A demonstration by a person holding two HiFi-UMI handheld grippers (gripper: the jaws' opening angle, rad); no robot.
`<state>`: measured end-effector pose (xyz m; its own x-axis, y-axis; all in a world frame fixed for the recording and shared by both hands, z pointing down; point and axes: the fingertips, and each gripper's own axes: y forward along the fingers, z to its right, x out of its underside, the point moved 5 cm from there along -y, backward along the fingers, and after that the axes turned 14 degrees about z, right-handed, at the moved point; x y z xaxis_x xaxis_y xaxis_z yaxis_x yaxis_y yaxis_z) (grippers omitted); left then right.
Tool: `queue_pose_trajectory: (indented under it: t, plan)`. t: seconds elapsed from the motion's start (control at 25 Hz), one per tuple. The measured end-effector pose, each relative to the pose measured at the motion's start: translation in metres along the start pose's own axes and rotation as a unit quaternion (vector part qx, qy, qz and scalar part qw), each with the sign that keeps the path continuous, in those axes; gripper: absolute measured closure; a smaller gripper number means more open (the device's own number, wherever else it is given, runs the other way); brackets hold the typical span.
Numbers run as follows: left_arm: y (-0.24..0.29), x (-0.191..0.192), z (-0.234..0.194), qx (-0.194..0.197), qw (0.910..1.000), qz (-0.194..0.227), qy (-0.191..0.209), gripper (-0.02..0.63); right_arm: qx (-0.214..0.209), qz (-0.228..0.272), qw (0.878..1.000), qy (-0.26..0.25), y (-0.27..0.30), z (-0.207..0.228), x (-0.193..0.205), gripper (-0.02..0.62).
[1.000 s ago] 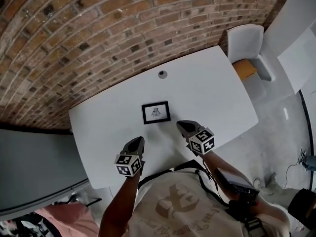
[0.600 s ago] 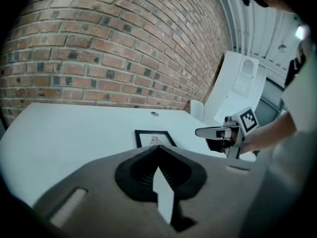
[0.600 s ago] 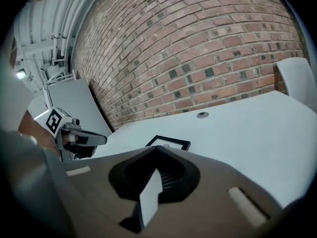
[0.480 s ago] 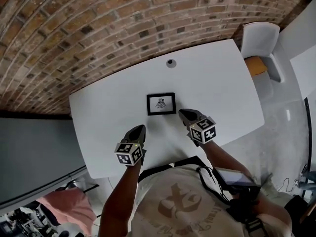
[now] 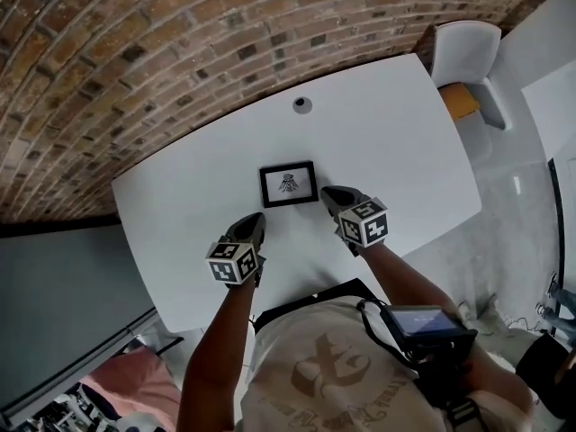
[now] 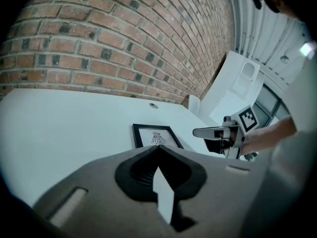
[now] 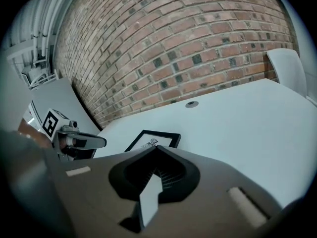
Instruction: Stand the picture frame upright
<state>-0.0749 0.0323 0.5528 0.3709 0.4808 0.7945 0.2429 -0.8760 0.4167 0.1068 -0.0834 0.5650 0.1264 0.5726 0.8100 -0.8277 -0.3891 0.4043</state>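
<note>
White table [image 5: 396,151] with round grommet [image 5: 302,104], brick wall [image 5: 180,52] behind, white chair [image 5: 468,48] at corner

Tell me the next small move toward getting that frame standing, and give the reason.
Probably open the right claw first. The picture frame lies flat on the table. The right claw and the left claw are both shut and empty, close to the frame's near corners. A shut claw likely cannot take hold of the frame's edge to tip it up.
</note>
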Motion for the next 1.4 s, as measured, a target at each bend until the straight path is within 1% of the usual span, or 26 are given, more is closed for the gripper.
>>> queue_pose_trajectory:
  t: [0.08,0.2,0.48,0.64,0.68,0.76,0.96,1.04,1.12,1.2,1.4]
  plan:
    - [0.007,0.001,-0.007,-0.001,0.9999,-0.007,-0.007,0.601,0.009,-0.011,1.000,0.003,0.006,0.002,0.004,0.589]
    - [0.015,0.005,-0.017,-0.013,0.9994,-0.029,-0.014,0.601,0.021,-0.025,0.999,0.009,0.013,0.004,0.009,0.589]
    - [0.036,0.002,-0.035,-0.022,0.9977,-0.061,-0.018,0.601,0.049,-0.055,0.997,0.016,0.030,0.013,0.012,0.587]
    - [0.053,-0.003,-0.045,-0.025,0.9966,-0.074,-0.024,0.598,0.055,-0.075,0.996,0.015,0.039,0.018,0.013,0.538]
    - [0.057,-0.004,-0.047,-0.026,0.9963,-0.078,-0.026,0.571,0.056,-0.080,0.995,0.013,0.041,0.019,0.013,0.532]
    - [0.065,-0.004,-0.049,-0.023,0.9955,-0.086,-0.032,0.539,0.056,-0.088,0.994,0.011,0.046,0.022,0.012,0.522]
    - [0.078,-0.001,-0.049,-0.017,0.9926,-0.116,-0.031,0.504,0.057,-0.099,0.993,0.028,0.055,0.027,0.010,0.508]
    - [0.081,0.003,-0.050,-0.021,0.9899,-0.136,-0.036,0.490,0.053,-0.108,0.992,0.048,0.059,0.028,0.014,0.481]
    - [0.085,0.005,-0.050,-0.025,0.9872,-0.153,-0.039,0.482,0.050,-0.118,0.990,0.062,0.063,0.029,0.017,0.463]
    - [0.088,0.006,-0.051,-0.027,0.9851,-0.165,-0.038,0.479,0.052,-0.125,0.989,0.063,0.066,0.031,0.019,0.465]
    - [0.090,0.005,-0.051,-0.040,0.9822,-0.179,-0.041,0.486,0.056,-0.136,0.987,0.059,0.068,0.031,0.019,0.469]
